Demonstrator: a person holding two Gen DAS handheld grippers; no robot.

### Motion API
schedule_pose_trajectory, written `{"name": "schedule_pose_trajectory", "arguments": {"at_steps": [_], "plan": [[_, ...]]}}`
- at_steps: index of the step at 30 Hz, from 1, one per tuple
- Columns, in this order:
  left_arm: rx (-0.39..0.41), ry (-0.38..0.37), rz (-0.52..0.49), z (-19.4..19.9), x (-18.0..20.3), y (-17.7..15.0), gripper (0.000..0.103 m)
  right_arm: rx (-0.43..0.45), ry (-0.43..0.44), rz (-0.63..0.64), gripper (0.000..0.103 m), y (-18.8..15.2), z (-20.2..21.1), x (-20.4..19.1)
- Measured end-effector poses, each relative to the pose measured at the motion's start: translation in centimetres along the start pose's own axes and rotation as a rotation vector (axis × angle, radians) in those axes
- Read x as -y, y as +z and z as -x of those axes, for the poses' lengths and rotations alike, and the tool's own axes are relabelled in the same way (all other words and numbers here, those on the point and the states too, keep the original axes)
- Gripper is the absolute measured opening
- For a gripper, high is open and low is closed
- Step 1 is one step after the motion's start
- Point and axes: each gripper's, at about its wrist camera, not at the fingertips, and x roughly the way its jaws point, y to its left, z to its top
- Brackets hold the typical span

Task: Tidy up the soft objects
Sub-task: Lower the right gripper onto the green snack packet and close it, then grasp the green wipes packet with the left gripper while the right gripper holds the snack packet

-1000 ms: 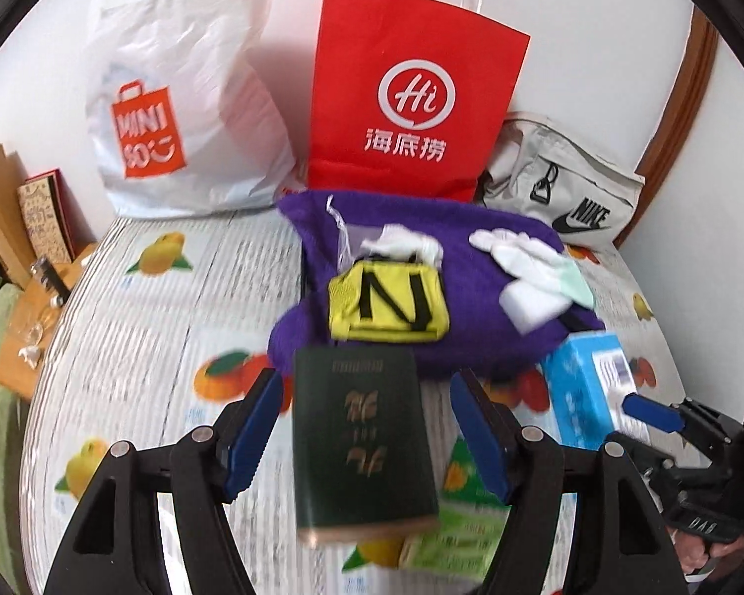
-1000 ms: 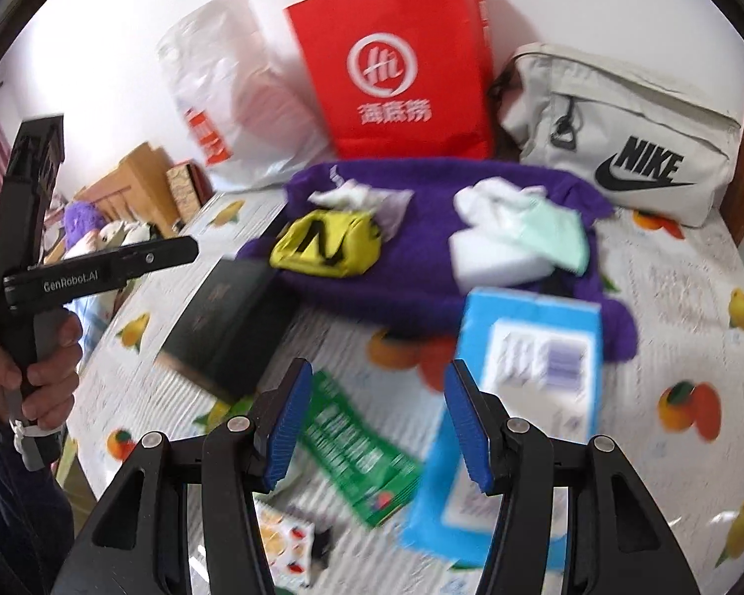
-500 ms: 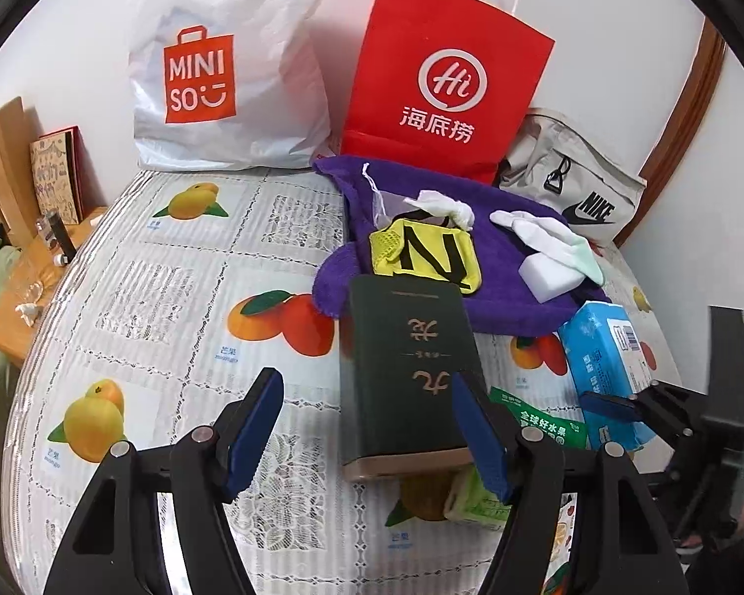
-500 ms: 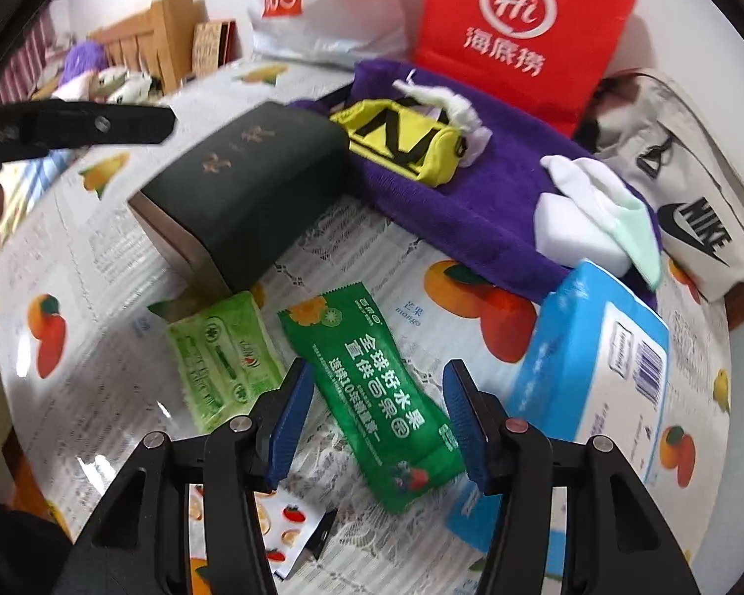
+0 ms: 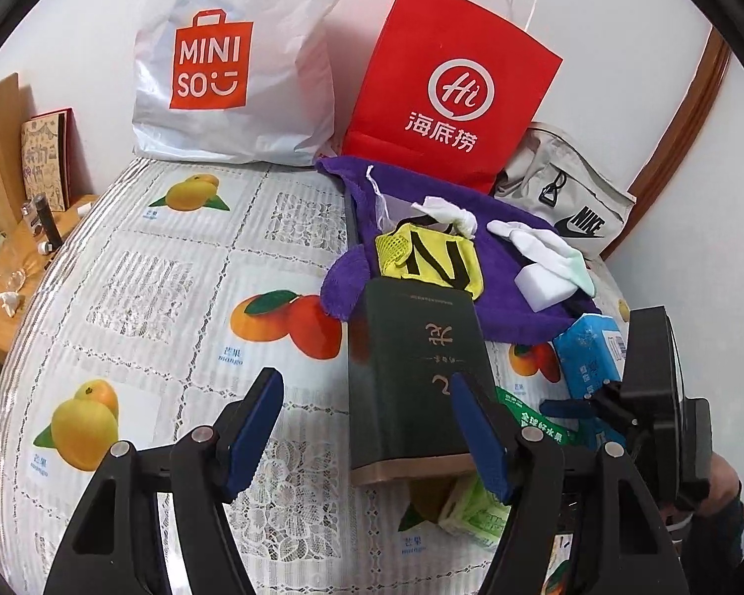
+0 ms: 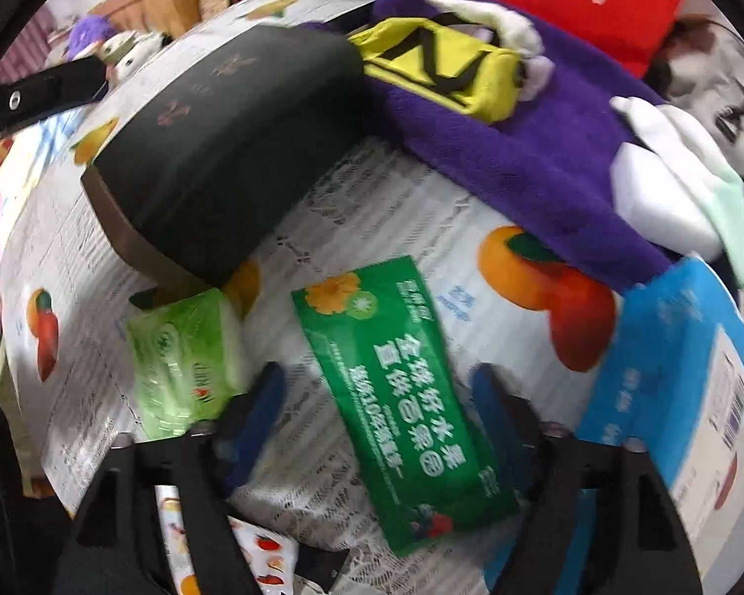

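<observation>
A purple towel (image 5: 516,292) lies at the table's back right with a yellow mesh pouch (image 5: 429,258), a white sponge (image 5: 545,285) and white cloths on it. My left gripper (image 5: 367,429) is open and empty, above the tablecloth just left of a dark green book (image 5: 416,372). My right gripper (image 6: 379,399) is open, low over a dark green snack packet (image 6: 402,386), its fingers on either side of it. The towel (image 6: 535,148), pouch (image 6: 446,69) and sponge (image 6: 654,203) show at the top of the right wrist view.
A light green tissue pack (image 6: 183,357) lies left of the packet, a blue tissue box (image 6: 669,372) right. The dark book (image 6: 223,148) lies behind. A white Miniso bag (image 5: 233,64), a red paper bag (image 5: 446,94) and a Nike pouch (image 5: 565,203) stand along the wall.
My right gripper has dropped lower and closer over the green packet. My left gripper has shifted left, so the book now sits by its right finger. Both stay open.
</observation>
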Motion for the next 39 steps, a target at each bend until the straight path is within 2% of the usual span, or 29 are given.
{"name": "schedule_pose_trajectory", "arguments": {"at_steps": [1, 3, 4, 6, 8, 11, 14, 19, 21, 26, 31, 36, 39], "plan": [[-0.002, 0.000, 0.002, 0.0, 0.0, -0.1, 0.068, 0.012, -0.006, 0.018, 0.078, -0.1, 0.0, -0.3], [-0.006, 0.004, 0.004, 0.1, -0.2, -0.3, 0.068, 0.036, 0.005, 0.033, 0.063, -0.2, 0.3, -0.4], [-0.007, 0.006, 0.004, 0.2, -0.2, -0.4, 0.068, 0.046, 0.004, 0.025, 0.052, -0.2, 0.6, -0.2], [-0.010, 0.014, 0.010, 0.3, -0.4, -0.6, 0.068, 0.054, 0.005, -0.009, 0.042, -0.2, 0.8, 0.3], [-0.015, 0.019, 0.017, 0.5, -0.4, -0.8, 0.068, 0.077, -0.002, -0.028, 0.026, -0.4, 0.9, 0.5], [-0.021, 0.025, 0.010, 1.0, -0.1, -1.3, 0.068, 0.118, 0.018, -0.042, 0.020, -0.8, 1.4, 0.4], [-0.030, 0.037, -0.006, 1.5, 0.6, -2.2, 0.068, 0.171, 0.029, -0.081, 0.016, -1.7, 2.6, 0.2], [-0.054, 0.037, -0.036, 2.1, 1.9, -3.9, 0.068, 0.330, 0.045, -0.212, 0.016, -3.4, 7.2, 1.0], [-0.066, 0.033, -0.042, 2.0, 2.6, -4.7, 0.068, 0.370, 0.040, -0.218, 0.016, -3.6, 8.7, 0.8], [-0.102, 0.010, -0.079, 1.4, 4.8, -6.5, 0.068, 0.447, 0.037, -0.214, 0.016, -6.6, 12.0, -1.3], [-0.133, -0.017, -0.135, 0.3, 7.4, -8.1, 0.074, 0.461, 0.032, -0.219, 0.016, -10.9, 12.8, -2.4], [-0.153, -0.022, -0.182, -1.0, 9.3, -9.1, 0.077, 0.418, 0.014, -0.254, 0.016, -15.3, 12.0, -1.6], [-0.169, -0.007, -0.198, -2.1, 9.9, -9.5, 0.077, 0.389, -0.031, -0.280, 0.016, -17.2, 11.1, -0.4]]}}
